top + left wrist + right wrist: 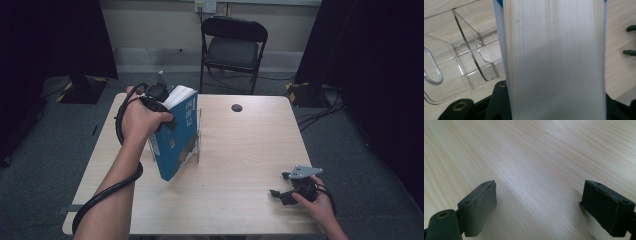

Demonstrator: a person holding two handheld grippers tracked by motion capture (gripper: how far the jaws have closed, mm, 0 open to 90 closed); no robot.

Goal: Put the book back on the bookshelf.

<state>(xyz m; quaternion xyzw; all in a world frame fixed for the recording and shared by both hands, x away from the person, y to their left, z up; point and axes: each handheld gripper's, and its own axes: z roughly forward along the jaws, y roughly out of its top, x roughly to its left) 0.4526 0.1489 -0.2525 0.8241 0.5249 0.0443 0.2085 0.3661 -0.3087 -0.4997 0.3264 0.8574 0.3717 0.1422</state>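
A thick blue book [177, 137] hangs tilted over the left half of the table, with its white page edge [554, 60] facing the left gripper's camera. My left gripper [167, 110] is shut on the book near its top, its black jaws on either side of the page block. Just below and behind the book stands a clear acrylic book stand [198, 145] [469, 57]. My right gripper [278, 184] [539, 202] rests low over the table at the front right. It is open, with bare wood between its pads.
The light wooden table [240, 150] has a small black disc [237, 107] near its far edge. A black folding chair [234, 47] stands behind the table. A metal loop [434, 67] lies by the clear stand. Dark curtains flank the room.
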